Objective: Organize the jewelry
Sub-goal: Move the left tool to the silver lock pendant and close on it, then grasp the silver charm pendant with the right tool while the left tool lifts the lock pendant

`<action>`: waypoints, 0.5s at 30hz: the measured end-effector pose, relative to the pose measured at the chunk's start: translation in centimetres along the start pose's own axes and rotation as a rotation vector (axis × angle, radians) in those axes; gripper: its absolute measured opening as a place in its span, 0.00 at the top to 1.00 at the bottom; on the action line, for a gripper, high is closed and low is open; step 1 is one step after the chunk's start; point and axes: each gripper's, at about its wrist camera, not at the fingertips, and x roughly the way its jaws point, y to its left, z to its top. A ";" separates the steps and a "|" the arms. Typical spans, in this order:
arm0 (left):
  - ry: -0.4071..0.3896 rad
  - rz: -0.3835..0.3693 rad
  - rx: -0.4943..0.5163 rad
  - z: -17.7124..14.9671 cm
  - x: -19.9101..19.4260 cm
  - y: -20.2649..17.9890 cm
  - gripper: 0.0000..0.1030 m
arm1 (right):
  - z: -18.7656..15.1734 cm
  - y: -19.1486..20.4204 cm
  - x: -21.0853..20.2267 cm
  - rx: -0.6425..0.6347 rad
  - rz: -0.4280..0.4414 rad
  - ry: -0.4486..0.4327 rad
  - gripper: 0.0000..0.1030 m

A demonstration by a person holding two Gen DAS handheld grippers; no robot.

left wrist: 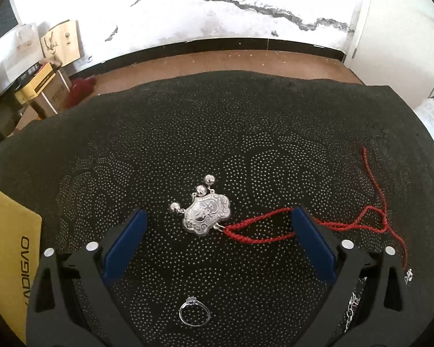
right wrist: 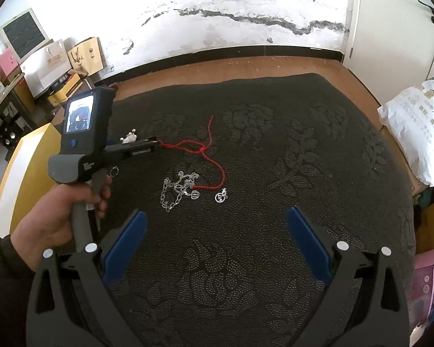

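Observation:
A silver lock pendant point(left wrist: 207, 215) with small bells lies on the black dotted cloth point(left wrist: 217, 133), tied to a red cord point(left wrist: 260, 230). My left gripper point(left wrist: 219, 217) is open, its fingers either side of the pendant and cord. A silver ring point(left wrist: 194, 313) lies nearer, between the fingers' bases. A silver chain point(left wrist: 350, 312) shows at the lower right. In the right wrist view my right gripper point(right wrist: 216, 217) is open and empty above the cloth point(right wrist: 275, 245); the silver chain point(right wrist: 176, 189), a round charm point(right wrist: 220, 196) and the red cord point(right wrist: 208, 156) lie ahead. The left gripper point(right wrist: 141, 146) is held by a hand at left.
A yellow box point(left wrist: 10, 245) lies at the cloth's left edge, also in the right wrist view point(right wrist: 23, 167). Cartons and bags point(left wrist: 37, 66) stand by the far wall. A white printed bag point(right wrist: 413, 127) sits at the right. Brown floor point(left wrist: 217, 60) lies beyond the cloth.

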 end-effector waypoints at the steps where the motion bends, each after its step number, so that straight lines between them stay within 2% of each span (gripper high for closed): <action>1: -0.013 -0.006 0.021 -0.2 -0.3 -0.3 0.20 | 0.1 -0.1 0.0 0.001 -0.001 0.000 0.08; 2: -0.021 -0.015 0.041 -0.3 -0.6 -0.7 0.32 | 0.1 -0.1 0.0 0.003 -0.002 0.000 0.08; 3: -0.028 -0.027 0.062 -0.4 -0.8 -1.1 0.38 | 0.2 -0.1 -0.1 0.006 -0.002 -0.001 0.08; 5: -0.026 -0.038 0.092 -0.6 -1.1 -1.9 0.59 | 0.2 -0.2 -0.1 0.011 -0.004 -0.003 0.08; 6: -0.026 -0.045 0.107 -0.7 -1.2 -2.3 0.65 | 0.2 -0.2 -0.1 0.013 -0.004 -0.003 0.08; 7: -0.029 -0.039 0.122 -0.8 -1.3 -2.5 0.68 | 0.3 -0.2 0.0 0.015 -0.006 -0.001 0.08; 12: -0.044 -0.035 0.138 -1.3 -1.7 -2.4 0.69 | 0.3 -0.5 0.3 0.025 -0.012 0.005 0.08; 15: -0.049 -0.003 0.145 -1.8 -2.4 -2.1 0.69 | 0.5 -0.7 0.7 0.032 -0.008 0.010 0.08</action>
